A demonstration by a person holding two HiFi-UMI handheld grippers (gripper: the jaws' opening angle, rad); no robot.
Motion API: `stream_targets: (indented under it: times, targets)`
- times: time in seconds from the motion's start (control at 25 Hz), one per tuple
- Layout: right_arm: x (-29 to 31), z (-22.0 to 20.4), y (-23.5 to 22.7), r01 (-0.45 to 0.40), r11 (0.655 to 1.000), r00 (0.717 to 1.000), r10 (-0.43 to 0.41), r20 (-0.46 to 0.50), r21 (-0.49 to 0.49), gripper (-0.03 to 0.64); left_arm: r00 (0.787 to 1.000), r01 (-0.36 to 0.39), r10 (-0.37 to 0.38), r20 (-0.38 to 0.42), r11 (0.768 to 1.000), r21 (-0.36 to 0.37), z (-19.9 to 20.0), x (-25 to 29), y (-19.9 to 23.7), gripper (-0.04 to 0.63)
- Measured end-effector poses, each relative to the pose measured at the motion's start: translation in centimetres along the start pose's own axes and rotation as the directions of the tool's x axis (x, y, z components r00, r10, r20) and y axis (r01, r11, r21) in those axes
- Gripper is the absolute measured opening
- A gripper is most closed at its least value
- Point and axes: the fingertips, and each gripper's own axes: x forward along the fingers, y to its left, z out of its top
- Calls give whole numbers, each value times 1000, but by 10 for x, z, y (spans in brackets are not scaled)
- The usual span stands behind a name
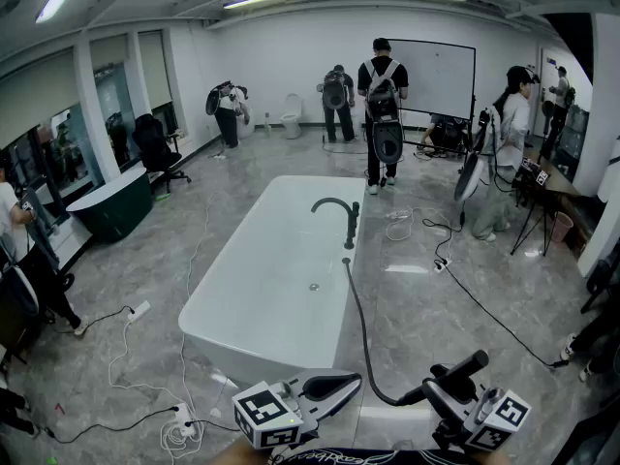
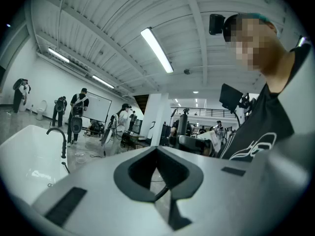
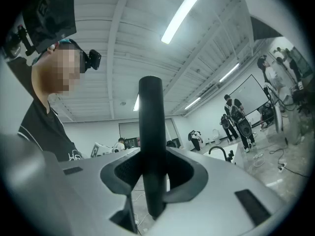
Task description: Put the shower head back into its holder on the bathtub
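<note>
Seen from the head camera, a white tub (image 1: 208, 323) fills the middle of a large grey-floored room, its black faucet (image 1: 347, 219) standing on the right rim at about 1 o'clock from centre. A dark hose (image 1: 356, 318) runs from the faucet's foot down towards 5 o'clock, where the right claw (image 1: 444, 387) is clamped on the black shower head (image 1: 463, 368). The shower head is held in the air near the tub's near end, well apart from the faucet. In the right gripper view it stands upright as a dark bar (image 3: 150, 132), with the right claw (image 3: 152, 154) closed on its sides. The left claw (image 1: 351, 384) sits at 6 o'clock with its jaws together and nothing between them, as the left gripper view confirms (image 2: 157, 149). The step in hand appears to be carrying the shower head to the holder, and it is not yet seated. The next move likely calls for reaching forward towards the faucet and lining the handle up with the holder. The holder itself is too small to make out; it may sit on the faucet column. The spray end cannot be told from the handle end. Several people stand at the far wall, around 12 o'clock, and cables (image 1: 126, 356) lie on the floor at 8 o'clock.
</note>
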Motion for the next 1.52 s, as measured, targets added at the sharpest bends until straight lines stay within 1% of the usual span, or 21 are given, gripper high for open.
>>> stream_targets:
  times: [0.16, 0.32, 0.48, 0.64, 1.0, 1.12, 1.28, 1.44, 1.52]
  targets:
    - [2, 0, 1, -2, 1000, 1000, 2, -2, 9, 130, 1000, -15, 15, 12, 1000, -13, -2, -1, 5, 5]
    - [-1, -4, 0, 0, 1000, 1000, 1, -9, 30, 130, 1000, -1, 1, 8, 1000, -9, -6, 1, 1, 5]
    - [-4, -8, 6, -24, 999, 999, 24, -29, 22, 130, 1000, 4, -4, 11, 1000, -5, -8, 4, -3, 5]
    - [-4, -1, 11, -43, 999, 998, 44, -53, 19, 130, 1000, 4, -4, 28, 1000, -3, -3, 4, -8, 5]
    - [19, 11, 25, -78, 997, 996, 79, -47, 21, 130, 996, -67, 64, 70, 997, 32, 9, -37, 1, 5]
    - [22, 11, 20, -91, 995, 995, 92, -46, 32, 130, 995, -77, 75, 70, 997, 28, 5, -37, 7, 5]
    - [23, 3, 9, -85, 995, 995, 88, -56, 54, 130, 995, -81, 82, 51, 997, -5, -6, -30, 18, 5]
    - [31, -2, -18, -83, 991, 995, 89, -51, 101, 130, 997, -75, 76, 20, 997, -19, -13, -10, 36, 5]
    - [37, -1, -37, -89, 988, 994, 95, -47, 126, 130, 997, -71, 71, -3, 997, -15, -15, 4, 44, 5]
